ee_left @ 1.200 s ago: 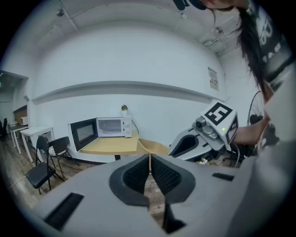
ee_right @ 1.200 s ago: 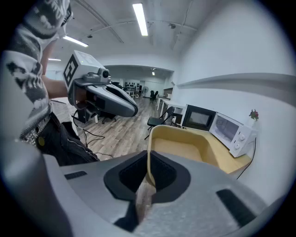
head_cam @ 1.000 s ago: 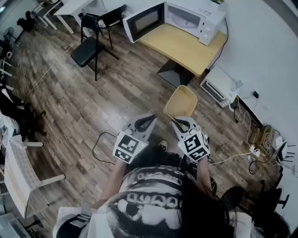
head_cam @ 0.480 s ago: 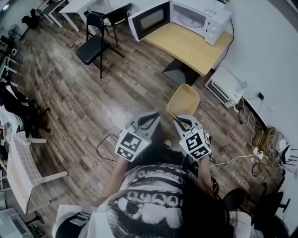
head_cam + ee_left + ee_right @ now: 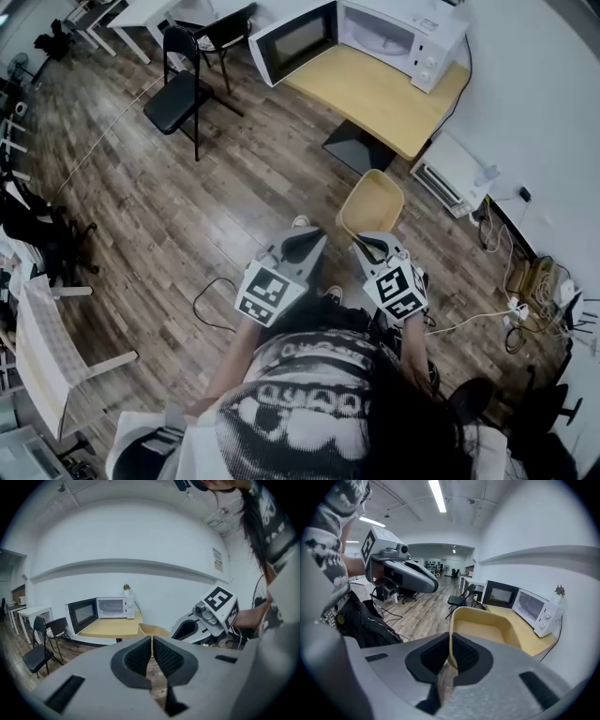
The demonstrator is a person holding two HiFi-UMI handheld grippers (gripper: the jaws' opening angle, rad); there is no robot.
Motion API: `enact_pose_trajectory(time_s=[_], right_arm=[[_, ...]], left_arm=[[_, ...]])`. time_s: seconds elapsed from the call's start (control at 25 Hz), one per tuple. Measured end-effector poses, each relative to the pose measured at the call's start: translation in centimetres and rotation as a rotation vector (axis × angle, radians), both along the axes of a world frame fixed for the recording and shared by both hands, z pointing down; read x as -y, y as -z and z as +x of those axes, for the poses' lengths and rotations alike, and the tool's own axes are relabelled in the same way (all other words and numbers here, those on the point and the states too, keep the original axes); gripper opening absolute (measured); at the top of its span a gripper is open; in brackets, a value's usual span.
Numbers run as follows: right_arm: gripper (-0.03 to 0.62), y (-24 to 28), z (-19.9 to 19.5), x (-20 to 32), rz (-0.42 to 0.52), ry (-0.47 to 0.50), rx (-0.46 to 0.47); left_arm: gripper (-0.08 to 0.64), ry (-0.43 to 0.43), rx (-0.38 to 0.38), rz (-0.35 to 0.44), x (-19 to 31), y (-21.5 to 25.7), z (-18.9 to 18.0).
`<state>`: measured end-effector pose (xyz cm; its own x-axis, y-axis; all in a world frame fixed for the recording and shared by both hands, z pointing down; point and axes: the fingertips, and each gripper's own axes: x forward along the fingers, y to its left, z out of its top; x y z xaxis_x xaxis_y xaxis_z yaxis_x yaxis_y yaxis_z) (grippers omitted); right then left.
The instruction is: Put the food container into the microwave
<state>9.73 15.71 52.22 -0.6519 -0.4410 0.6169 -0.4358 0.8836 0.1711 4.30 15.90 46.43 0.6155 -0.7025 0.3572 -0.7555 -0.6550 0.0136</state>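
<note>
The food container (image 5: 373, 204) hangs over the floor, short of the near edge of the counter (image 5: 375, 98) — the right claw (image 5: 450, 657) is pinching its rim. The left claw (image 5: 152, 654) is pressed together, empty. The microwave (image 5: 394, 33) stands open along the far edge.

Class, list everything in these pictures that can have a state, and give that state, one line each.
microwave: door swung wide open.
food container: lidless, empty, held up by its rim.
right gripper: shut on the food container's rim.
left gripper: shut, holding nothing.
folding chair: unfolded, unoccupied.
</note>
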Motion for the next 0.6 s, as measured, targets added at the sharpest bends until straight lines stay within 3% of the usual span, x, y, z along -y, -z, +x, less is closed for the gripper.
enact_pose_trajectory(time_s=[0.32,0.6], right_arm=[[0.023,-0.2,-2.1,8.0,-0.004,-0.018,-0.029],[0.023,0.8,-6.8,16.3,0.001,-0.035,-0.028]], left_arm=[[0.011,-0.014,-0.005,0.001,8.6,0.1,-2.6],[0.011,-0.043,0.014,0.002,17.1,1.2,-7.2]])
